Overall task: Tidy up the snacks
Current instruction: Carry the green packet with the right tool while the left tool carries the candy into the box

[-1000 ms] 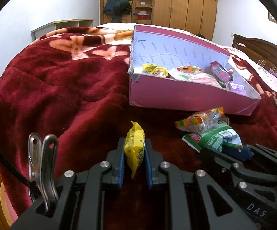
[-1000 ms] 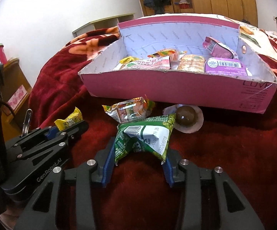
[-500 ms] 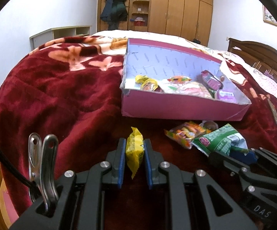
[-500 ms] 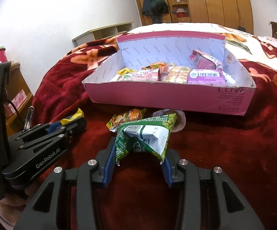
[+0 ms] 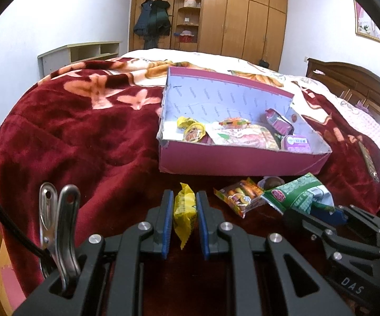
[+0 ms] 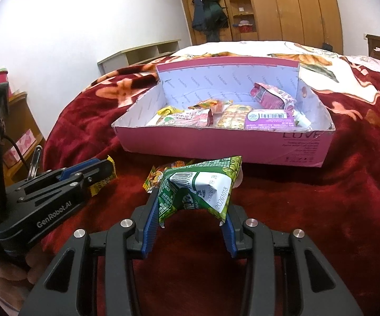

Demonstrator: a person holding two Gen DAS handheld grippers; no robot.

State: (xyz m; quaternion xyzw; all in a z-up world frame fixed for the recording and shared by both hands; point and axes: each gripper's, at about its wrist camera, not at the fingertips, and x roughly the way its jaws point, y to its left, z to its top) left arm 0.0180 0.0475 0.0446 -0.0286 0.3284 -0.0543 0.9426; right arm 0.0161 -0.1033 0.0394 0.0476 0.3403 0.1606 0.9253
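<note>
My left gripper (image 5: 184, 210) is shut on a small yellow snack packet (image 5: 185, 214), held above the red blanket in front of the pink box (image 5: 232, 162). The left gripper also shows in the right wrist view (image 6: 103, 169). My right gripper (image 6: 190, 210) is shut on a green snack bag (image 6: 197, 187), lifted off the blanket; the bag also shows in the left wrist view (image 5: 297, 196). The pink box (image 6: 216, 144) holds several snack packets. An orange candy packet (image 5: 240, 198) and a round brown sweet (image 5: 270, 183) lie on the blanket in front of the box.
The box sits on a bed covered with a dark red flowered blanket (image 5: 71, 131). A wooden headboard (image 5: 361, 84) is at the right, wardrobes (image 5: 242, 21) stand behind, and a low shelf (image 5: 79, 55) stands by the left wall.
Both grippers have risen and drawn back from the box, each carrying its packet. The green bag has left the blanket; the orange packet and brown sweet stay where they lay.
</note>
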